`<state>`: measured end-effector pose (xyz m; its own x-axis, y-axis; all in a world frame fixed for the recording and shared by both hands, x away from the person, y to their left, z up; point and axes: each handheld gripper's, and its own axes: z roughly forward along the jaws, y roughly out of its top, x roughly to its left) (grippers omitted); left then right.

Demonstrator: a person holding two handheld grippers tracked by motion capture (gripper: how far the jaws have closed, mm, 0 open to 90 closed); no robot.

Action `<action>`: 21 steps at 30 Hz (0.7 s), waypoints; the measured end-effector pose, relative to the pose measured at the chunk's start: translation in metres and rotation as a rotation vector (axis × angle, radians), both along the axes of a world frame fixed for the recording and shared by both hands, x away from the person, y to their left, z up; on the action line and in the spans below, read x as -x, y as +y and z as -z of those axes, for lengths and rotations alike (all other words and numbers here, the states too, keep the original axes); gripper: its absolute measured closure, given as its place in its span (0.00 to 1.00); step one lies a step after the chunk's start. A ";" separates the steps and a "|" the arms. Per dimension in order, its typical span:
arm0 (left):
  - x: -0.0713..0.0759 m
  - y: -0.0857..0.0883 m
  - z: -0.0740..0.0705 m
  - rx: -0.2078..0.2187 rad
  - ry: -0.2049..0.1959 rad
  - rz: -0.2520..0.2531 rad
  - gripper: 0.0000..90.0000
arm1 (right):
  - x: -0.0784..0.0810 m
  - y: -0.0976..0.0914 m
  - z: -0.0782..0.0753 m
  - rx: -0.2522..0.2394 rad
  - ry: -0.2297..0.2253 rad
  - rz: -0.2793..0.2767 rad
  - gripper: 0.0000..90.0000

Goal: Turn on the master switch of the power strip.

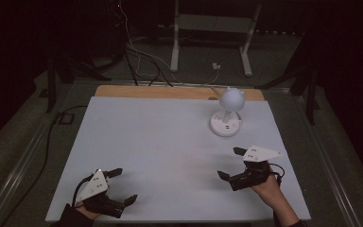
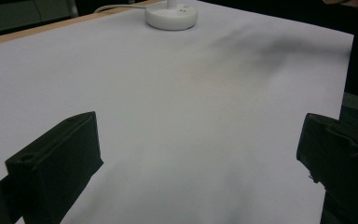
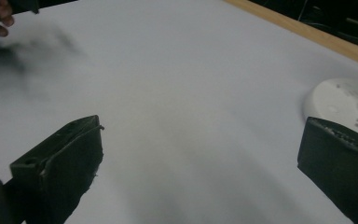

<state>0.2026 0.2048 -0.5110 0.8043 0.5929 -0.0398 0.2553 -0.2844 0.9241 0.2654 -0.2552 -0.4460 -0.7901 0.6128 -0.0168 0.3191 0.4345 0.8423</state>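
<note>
- The white lamp (image 1: 226, 113) stood upright near the far right of the bench (image 1: 160, 142), well apart from both grippers.
- It looked light, rigid and smooth; its slim stem above the round base seemed the safest hold.
- The right gripper (image 1: 232, 163) and left gripper (image 1: 123, 187) were spread wide, holding nothing.

My worktop (image 1: 170, 142) wears a matt white sheet, smooth and paper-like, with a bare strip of light wood (image 1: 151, 91) along its far edge. The lamp (image 1: 227, 113) looks like white plastic: its round base has a soft sheen, and its globe head is smooth. The jaws of my left hand-held gripper (image 1: 122, 186) and right hand-held gripper (image 1: 230, 163) read as matt black plastic, slightly rough at the edges. Each carries a flat pale grey plate, matt as well.
</note>
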 end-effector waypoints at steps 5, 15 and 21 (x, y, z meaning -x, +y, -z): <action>0.000 0.000 0.000 -0.001 0.002 0.001 0.00 | -0.007 -0.004 -0.006 -0.005 -0.009 0.019 0.00; 0.000 0.000 0.000 0.003 0.002 -0.004 0.00 | -0.021 -0.008 -0.014 -0.011 -0.046 0.060 0.00; -0.001 0.001 0.000 0.003 0.002 -0.005 0.00 | -0.030 -0.013 -0.018 -0.024 -0.062 0.090 0.01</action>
